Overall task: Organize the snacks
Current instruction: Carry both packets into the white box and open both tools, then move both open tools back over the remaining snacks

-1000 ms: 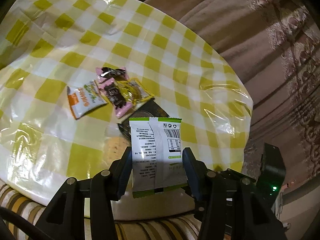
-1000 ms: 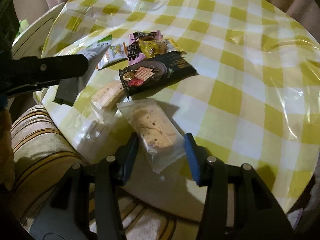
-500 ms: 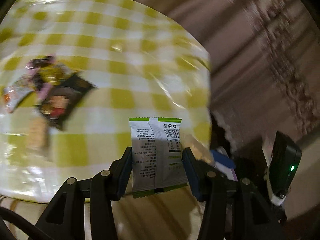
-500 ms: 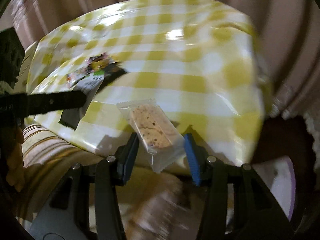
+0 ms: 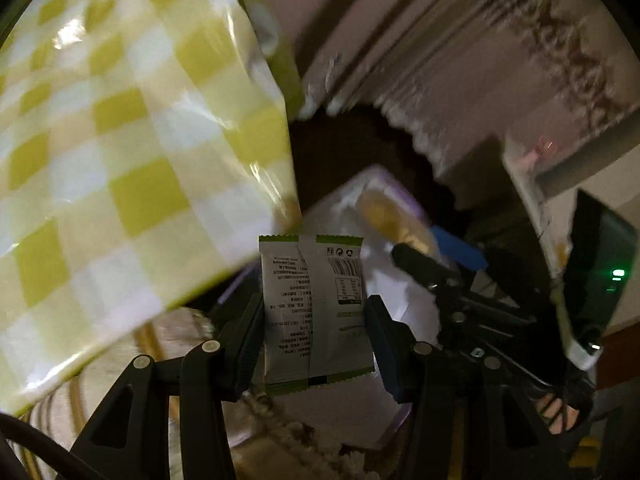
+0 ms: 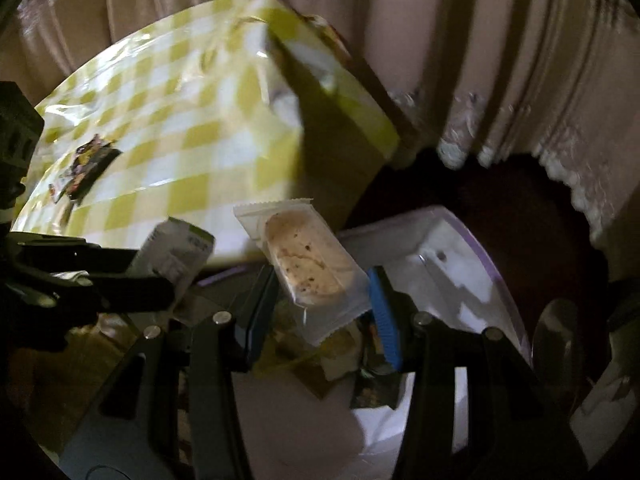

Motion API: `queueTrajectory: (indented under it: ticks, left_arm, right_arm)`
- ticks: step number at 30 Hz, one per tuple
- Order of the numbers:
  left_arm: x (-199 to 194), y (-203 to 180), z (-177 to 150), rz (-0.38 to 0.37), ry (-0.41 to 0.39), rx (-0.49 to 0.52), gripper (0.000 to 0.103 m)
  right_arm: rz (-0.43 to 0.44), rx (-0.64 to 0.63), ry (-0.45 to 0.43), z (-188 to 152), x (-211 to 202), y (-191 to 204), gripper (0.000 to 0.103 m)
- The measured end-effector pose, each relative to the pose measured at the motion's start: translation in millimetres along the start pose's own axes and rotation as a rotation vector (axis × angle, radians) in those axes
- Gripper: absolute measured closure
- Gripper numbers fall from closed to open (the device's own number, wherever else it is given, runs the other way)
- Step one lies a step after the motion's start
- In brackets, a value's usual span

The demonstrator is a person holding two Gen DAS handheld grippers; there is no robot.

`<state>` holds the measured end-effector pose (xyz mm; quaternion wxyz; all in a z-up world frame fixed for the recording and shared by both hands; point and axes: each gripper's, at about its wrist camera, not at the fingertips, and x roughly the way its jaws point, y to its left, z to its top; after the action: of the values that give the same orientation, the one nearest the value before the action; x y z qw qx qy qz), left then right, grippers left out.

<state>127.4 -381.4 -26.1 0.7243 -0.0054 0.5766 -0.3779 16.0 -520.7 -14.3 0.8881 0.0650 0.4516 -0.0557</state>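
Note:
My left gripper (image 5: 314, 320) is shut on a white snack packet with green edges (image 5: 314, 312), printed back facing the camera. It hangs past the corner of the yellow-checked table (image 5: 120, 140), above a white bin with a purple rim (image 5: 384, 184). My right gripper (image 6: 320, 296) is shut on a clear-wrapped biscuit (image 6: 306, 260), held over the same white bin (image 6: 472, 264). Several snack packets (image 6: 360, 364) lie inside the bin below it. The left gripper with its white packet (image 6: 176, 252) shows at the left of the right wrist view. A few snacks (image 6: 82, 166) remain on the table.
Beige curtains (image 6: 460, 40) with lace trim hang behind the table and bin. A dark device with a green light (image 5: 600, 276) stands at the right in the left wrist view. The floor around the bin is dark.
Both grippers swung off the tabletop to the right, each still holding its snack. The snack pile slid out to the left, and the white bin beside the table came into view beneath them.

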Motion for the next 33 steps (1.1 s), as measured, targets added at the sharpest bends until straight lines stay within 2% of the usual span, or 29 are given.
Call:
queueTrajectory:
  ticks: [2, 9, 13, 21, 23, 29, 33]
  left_arm:
    - [17, -4, 4, 0.0, 0.051, -0.005, 0.052]
    - [59, -18, 11, 0.078, 0.143, 0.023, 0.052]
    - [79, -23, 13, 0.123, 0.177, 0.036, 0.052]
    - [86, -19, 13, 0.13, 0.183, 0.025, 0.051]
    - [81, -15, 12, 0.125, 0.183, 0.011, 0.045]
    - [74, -12, 12, 0.11, 0.162, -0.007, 0.042]
    - [61, -7, 12, 0.086, 0.126, -0.032, 0.041]
  right_arm:
    - [-0.015, 0.023, 0.012, -8, 6, -9, 0.053]
    - [-0.047, 0.055, 0.046, -23, 21, -27, 0.053]
    - [-0.052, 0.065, 0.058, -29, 28, -31, 0.059]
    - [-0.05, 0.081, 0.073, -33, 35, -36, 0.059]
    - [-0.05, 0.081, 0.076, -34, 36, -36, 0.059]
    - [-0.053, 0.082, 0.079, -32, 33, -33, 0.059]
    - [-0.057, 0.078, 0.083, -31, 32, -30, 0.052]
